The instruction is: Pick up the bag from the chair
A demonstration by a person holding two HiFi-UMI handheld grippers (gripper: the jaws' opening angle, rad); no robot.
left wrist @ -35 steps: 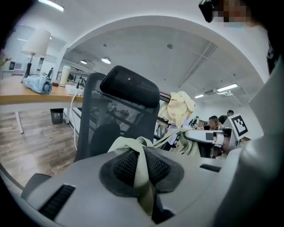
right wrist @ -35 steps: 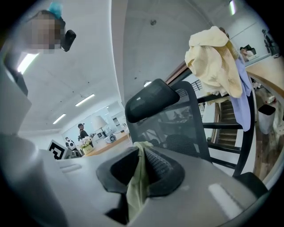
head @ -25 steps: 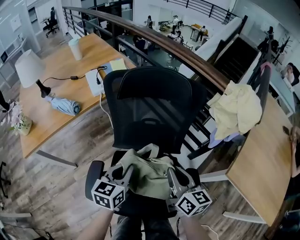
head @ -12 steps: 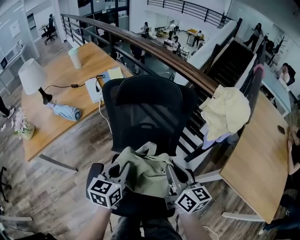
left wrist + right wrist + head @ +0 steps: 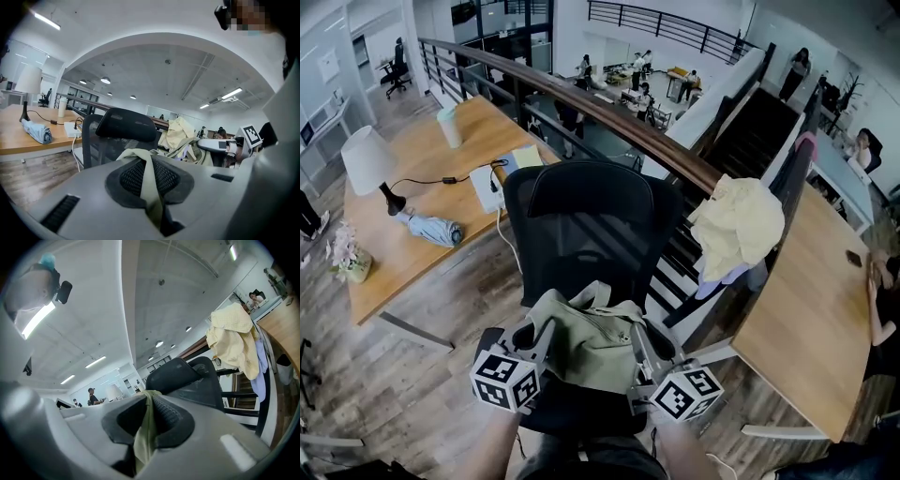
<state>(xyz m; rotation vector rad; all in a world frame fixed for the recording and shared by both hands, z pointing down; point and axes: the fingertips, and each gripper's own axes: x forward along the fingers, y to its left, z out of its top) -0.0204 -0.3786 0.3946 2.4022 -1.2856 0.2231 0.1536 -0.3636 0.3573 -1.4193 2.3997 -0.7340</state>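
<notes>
An olive-green cloth bag (image 5: 591, 345) hangs slightly above the seat of a black mesh office chair (image 5: 586, 220), held between both grippers. My left gripper (image 5: 530, 345) is shut on the bag's left side; a green strap (image 5: 151, 185) runs between its jaws in the left gripper view. My right gripper (image 5: 645, 349) is shut on the bag's right side, with green fabric (image 5: 144, 432) pinched between its jaws in the right gripper view. A loop handle (image 5: 598, 298) sticks up from the bag's top.
A wooden desk (image 5: 412, 187) at left carries a lamp (image 5: 370, 161), a folded umbrella (image 5: 431, 228) and a cup (image 5: 450, 125). A second desk (image 5: 811, 300) stands at right, beside a chair draped with a yellow garment (image 5: 736, 225). A railing (image 5: 628, 122) runs behind.
The head view has tilted a little, so chair and desks sit slightly lower-left in frame. Both grippers keep their hold on the bag, nearly in the same place.
</notes>
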